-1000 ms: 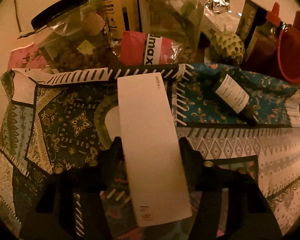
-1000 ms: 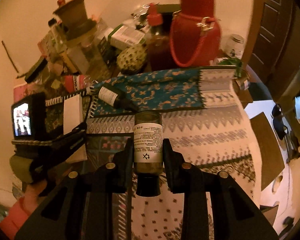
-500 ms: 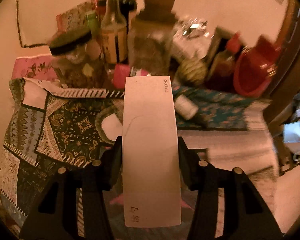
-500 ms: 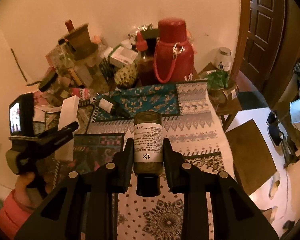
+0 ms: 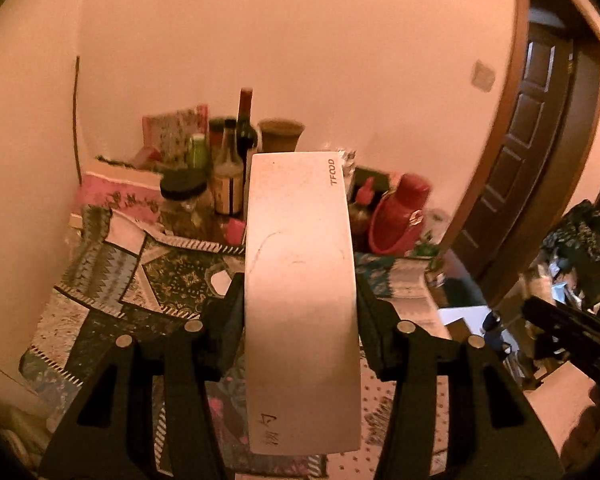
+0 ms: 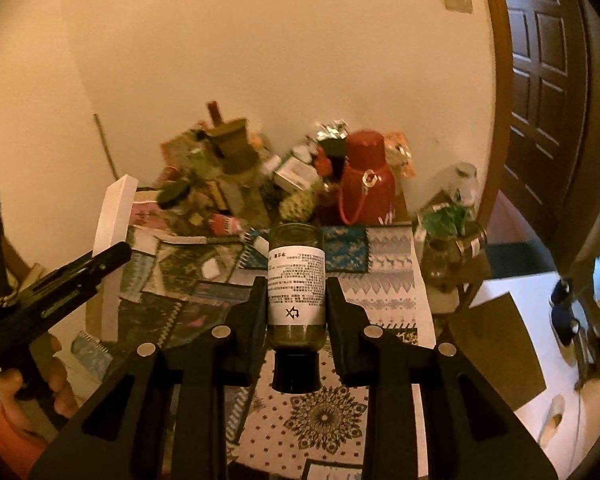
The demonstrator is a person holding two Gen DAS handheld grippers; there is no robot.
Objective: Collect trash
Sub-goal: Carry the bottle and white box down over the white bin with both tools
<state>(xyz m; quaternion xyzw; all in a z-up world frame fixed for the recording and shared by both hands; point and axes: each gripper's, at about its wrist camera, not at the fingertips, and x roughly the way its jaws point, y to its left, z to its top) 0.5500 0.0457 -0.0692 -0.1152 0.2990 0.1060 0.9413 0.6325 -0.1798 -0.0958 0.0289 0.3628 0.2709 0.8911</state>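
Fingers of my left gripper [image 5: 300, 300] are clamping the long sides of a flat white box [image 5: 300, 288], and the fingers of my right gripper [image 6: 296, 300] are pressing on a small glass bottle [image 6: 297, 284], which is pointing its dark cap back toward my wrist. Both pieces of trash are hanging in the air now, clear of the patterned cloth [image 6: 384, 280] they were lying on a second ago. The table is looking smaller and farther below me than it was then, and more of the bare wall and the brown door [image 5: 540, 140] is coming into view, so I am lifting and pulling away. In the right view my left gripper is showing at the edge with the box standing up from it. The red flask [image 6: 366, 188], the jars and the other clutter at the back are staying put. I am judging the pickup done; what is remaining is carrying both to a bin, which I am not seeing anywhere.
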